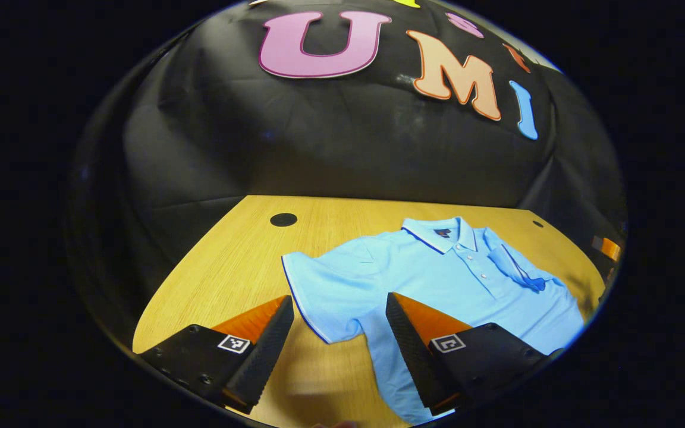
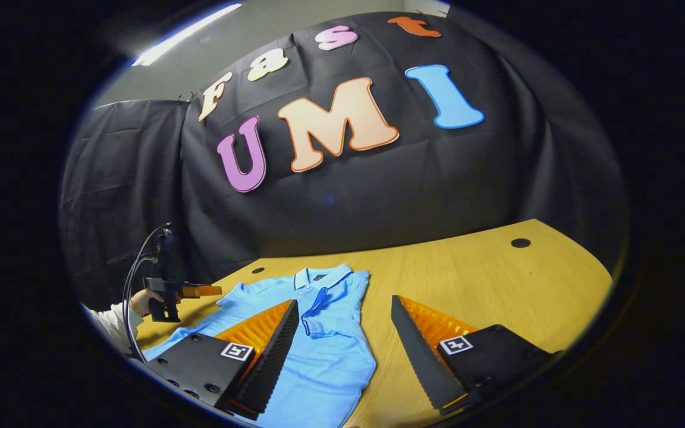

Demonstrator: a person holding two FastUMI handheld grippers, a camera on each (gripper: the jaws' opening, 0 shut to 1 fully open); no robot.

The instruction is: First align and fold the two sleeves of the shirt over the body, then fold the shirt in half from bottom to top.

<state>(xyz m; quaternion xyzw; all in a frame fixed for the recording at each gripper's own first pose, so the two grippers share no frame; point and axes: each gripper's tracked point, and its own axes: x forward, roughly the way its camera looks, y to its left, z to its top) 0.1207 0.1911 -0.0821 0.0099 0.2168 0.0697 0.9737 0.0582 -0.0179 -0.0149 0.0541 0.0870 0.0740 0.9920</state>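
A light blue polo shirt (image 1: 437, 273) lies face up on the wooden table (image 1: 229, 261), collar toward the wall. One short sleeve (image 1: 319, 291) is spread out flat on the near side. The other sleeve (image 1: 521, 270) lies folded over the chest. My left gripper (image 1: 336, 315) is open and hovers above the spread sleeve's hem, holding nothing. In the right gripper view the shirt (image 2: 324, 356) runs under my open right gripper (image 2: 345, 321), and the folded sleeve (image 2: 319, 309) lies just beyond its fingers. The left gripper (image 2: 200, 290) hangs past the shirt's far side.
A hand (image 2: 137, 303) in a white sleeve holds the left gripper, with a cable looping above it. Round dark holes (image 1: 283, 219) (image 2: 520, 242) sit in the table near the back. Bare wood (image 2: 497, 285) stretches to the right of the shirt. Black cloth closes off the back.
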